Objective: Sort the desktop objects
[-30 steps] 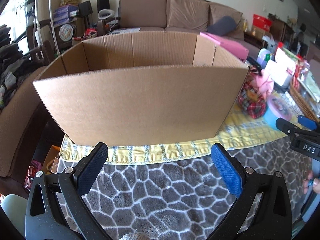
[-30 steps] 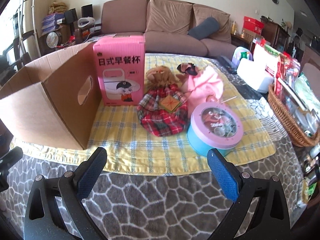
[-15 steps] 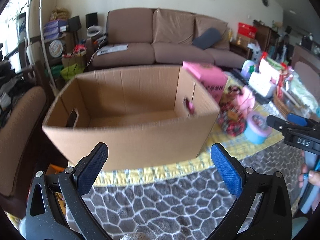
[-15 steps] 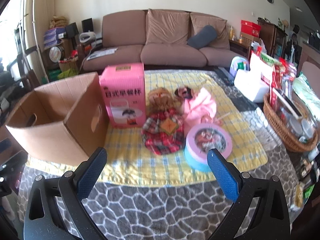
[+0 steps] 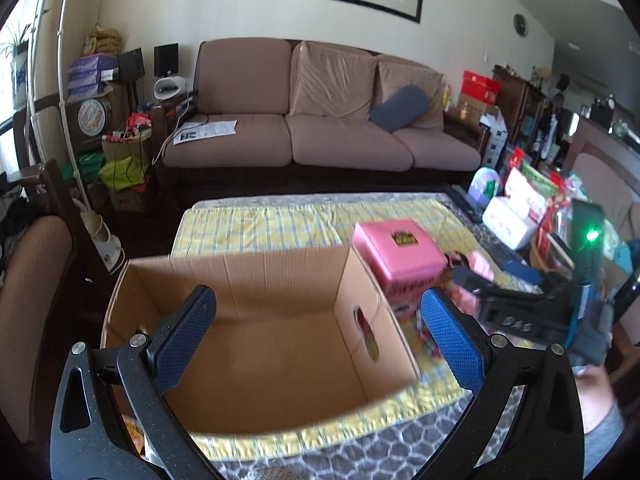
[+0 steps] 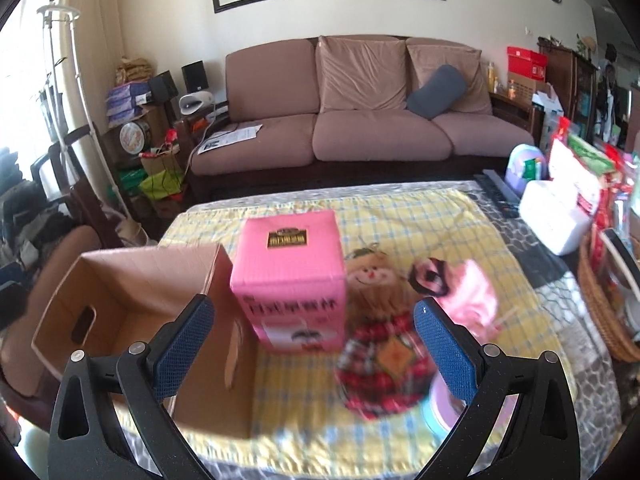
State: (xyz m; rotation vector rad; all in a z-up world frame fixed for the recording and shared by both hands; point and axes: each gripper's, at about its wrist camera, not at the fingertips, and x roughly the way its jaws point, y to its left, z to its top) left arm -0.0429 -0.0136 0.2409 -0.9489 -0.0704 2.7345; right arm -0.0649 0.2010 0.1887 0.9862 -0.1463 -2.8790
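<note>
An open cardboard box (image 5: 260, 344) (image 6: 132, 308) stands at the left of the yellow checked cloth (image 6: 400, 216), nothing visible inside it. Right of it stands a pink carton (image 6: 292, 280) (image 5: 400, 256), then a plaid-dressed doll (image 6: 380, 344), a pink soft toy (image 6: 464, 288) and a round pink-lidded tin (image 6: 440, 408), partly hidden by a finger. My left gripper (image 5: 316, 336) hovers open above the box. My right gripper (image 6: 312, 340) hangs open over the carton and doll. The left wrist view shows the right gripper's body (image 5: 520, 312) at the right.
A brown sofa (image 6: 360, 120) sits beyond the table. On the table's right side are a white tissue box (image 6: 556, 216), a wicker basket (image 6: 604, 316) and packaged goods. A chair (image 5: 28, 300) stands left of the table. A grey patterned cover (image 5: 360, 448) lies at the near edge.
Both grippers have risen and now look down from higher up, so the box interior and the carton's top show. The right gripper has drifted left toward the carton. Both stay open.
</note>
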